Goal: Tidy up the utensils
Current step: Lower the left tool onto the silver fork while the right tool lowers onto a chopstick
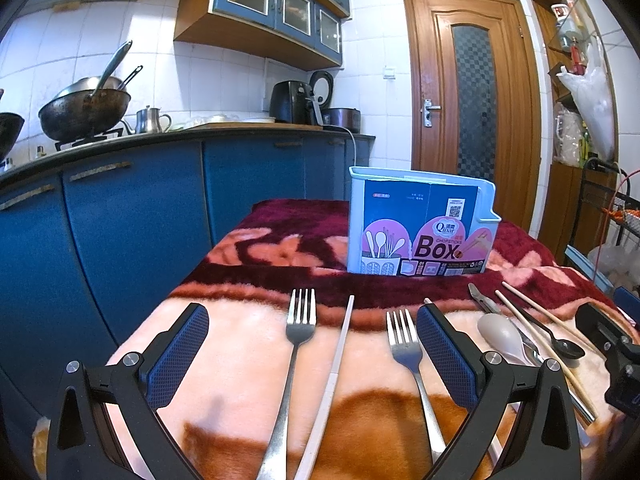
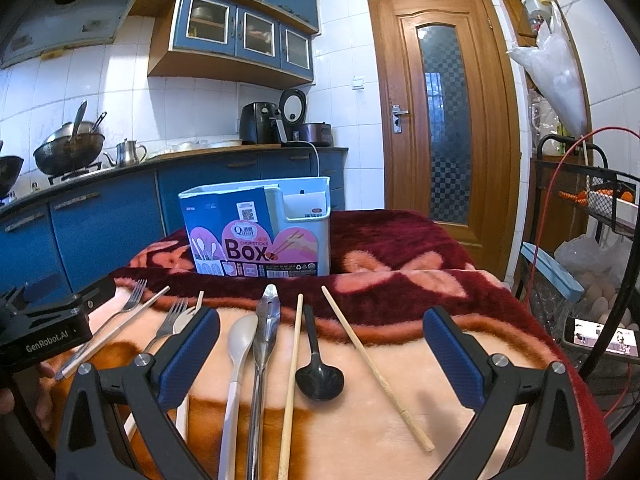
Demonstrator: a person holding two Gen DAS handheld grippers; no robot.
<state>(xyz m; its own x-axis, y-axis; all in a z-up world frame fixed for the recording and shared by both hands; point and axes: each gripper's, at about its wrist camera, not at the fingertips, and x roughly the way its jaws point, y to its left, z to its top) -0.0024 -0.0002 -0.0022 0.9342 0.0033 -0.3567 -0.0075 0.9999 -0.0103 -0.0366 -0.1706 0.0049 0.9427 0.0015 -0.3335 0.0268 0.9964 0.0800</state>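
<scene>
Both hand-held grippers (image 1: pixel 312 354) (image 2: pixel 320 356) wide, empty.

Both wrist cameras sit low and close over the blanket (image 1: pixel 240 360), looking forward between their own fingers toward the box (image 1: pixel 420 228) and the door (image 1: pixel 472 92) behind it. The left view stands further left, the right view further right. They share the box, the door and the utensil row.

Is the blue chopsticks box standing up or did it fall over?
Standing up. The chopsticks box sits flat on the blanket with its open top facing up and its label upright.
</scene>
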